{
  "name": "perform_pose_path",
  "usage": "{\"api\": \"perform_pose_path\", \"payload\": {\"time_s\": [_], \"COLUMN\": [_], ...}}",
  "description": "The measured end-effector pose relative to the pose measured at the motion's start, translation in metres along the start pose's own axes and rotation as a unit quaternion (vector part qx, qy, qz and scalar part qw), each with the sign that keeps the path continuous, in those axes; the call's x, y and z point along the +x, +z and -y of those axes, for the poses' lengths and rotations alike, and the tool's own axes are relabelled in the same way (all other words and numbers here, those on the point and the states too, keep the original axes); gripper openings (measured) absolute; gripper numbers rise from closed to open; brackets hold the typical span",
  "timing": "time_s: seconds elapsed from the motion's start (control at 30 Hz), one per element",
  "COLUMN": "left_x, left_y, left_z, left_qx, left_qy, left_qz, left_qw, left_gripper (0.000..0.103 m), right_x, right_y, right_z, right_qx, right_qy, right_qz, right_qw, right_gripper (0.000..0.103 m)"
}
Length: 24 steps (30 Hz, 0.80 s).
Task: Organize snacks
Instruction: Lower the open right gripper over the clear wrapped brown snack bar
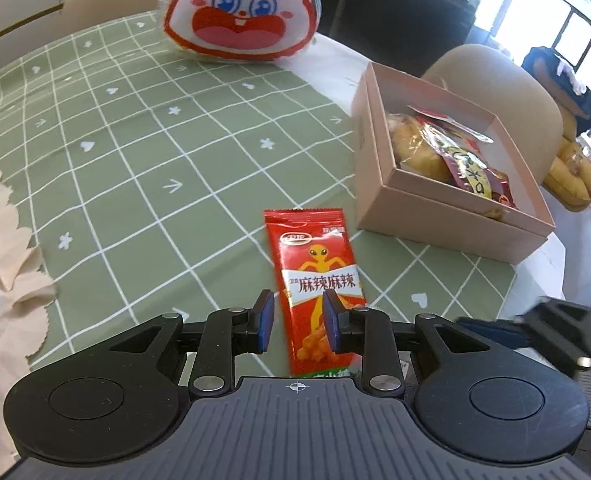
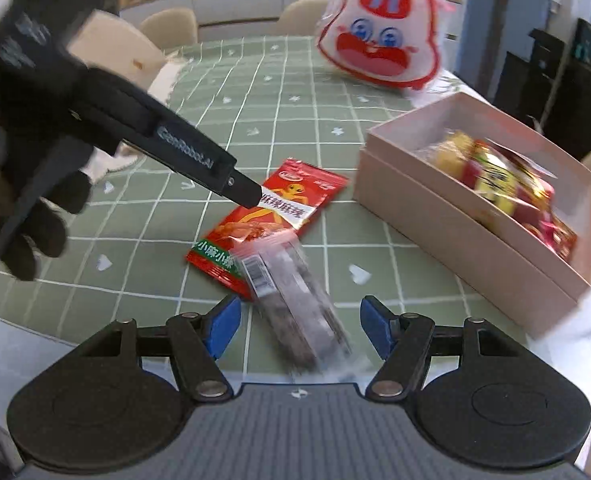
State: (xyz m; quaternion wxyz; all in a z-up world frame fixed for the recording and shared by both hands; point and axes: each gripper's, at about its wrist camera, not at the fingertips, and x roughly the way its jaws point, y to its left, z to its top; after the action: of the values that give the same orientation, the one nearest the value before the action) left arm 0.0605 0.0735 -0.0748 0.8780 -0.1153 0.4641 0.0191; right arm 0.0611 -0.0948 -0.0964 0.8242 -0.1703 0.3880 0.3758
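A red snack packet [image 1: 315, 280] is seen lying flat on the green checked tabletop [image 1: 135, 152], just beside the open pink box [image 1: 435, 216]. The left tool [image 1: 298, 320] is lowered over the packet's lower half with its blue pads [image 1: 264, 322] apart on either side; whether they press the wrapper cannot be told. The right tool [image 2: 300, 330] is released, its jaws standing wide, and a clear-wrapped dark snack bar [image 2: 295, 308], blurred, is seen between them without being touched by either pad, overlapping the red packet's green end. Several wrapped snacks [image 2: 503, 184] are held in the box. A rabbit-face bag [image 2: 379, 36] stands at the tabletop's far side.
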Motion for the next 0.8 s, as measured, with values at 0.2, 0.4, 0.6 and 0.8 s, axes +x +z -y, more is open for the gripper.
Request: {"api": "perform_pose_path", "payload": {"time_s": [0.2,0.4,0.6,0.8], "left_x": [0.000,0.006,0.017,0.021], "left_y": [-0.002,0.000,-0.010,-0.015], "left_z": [0.002,0.012,0.048,0.062], "left_qx": [0.001,0.007,0.098,0.125], "left_qy": [-0.004,-0.015,0.015,0.026], "left_qz": [-0.007,0.002,0.010,0.000], "left_qw": [1.0000,0.9999,0.9950,0.9918], "left_gripper": [0.030,0.030,0.030,0.044], "right_x": [0.010,-0.013,-0.019,-0.017], "right_y": [0.005,-0.021,-0.045,-0.052], "right_z": [0.006,0.041,0.059,0.038], "right_qx": [0.033,0.110,0.174,0.153], "right_qy": [0.001,-0.069,-0.099,-0.128], "right_qz": [-0.023,-0.014,-0.004,0.012], "right_qw": [0.999,0.991,0.980,0.980], "right_gripper": [0.040,0.038,0.057,0.069]}}
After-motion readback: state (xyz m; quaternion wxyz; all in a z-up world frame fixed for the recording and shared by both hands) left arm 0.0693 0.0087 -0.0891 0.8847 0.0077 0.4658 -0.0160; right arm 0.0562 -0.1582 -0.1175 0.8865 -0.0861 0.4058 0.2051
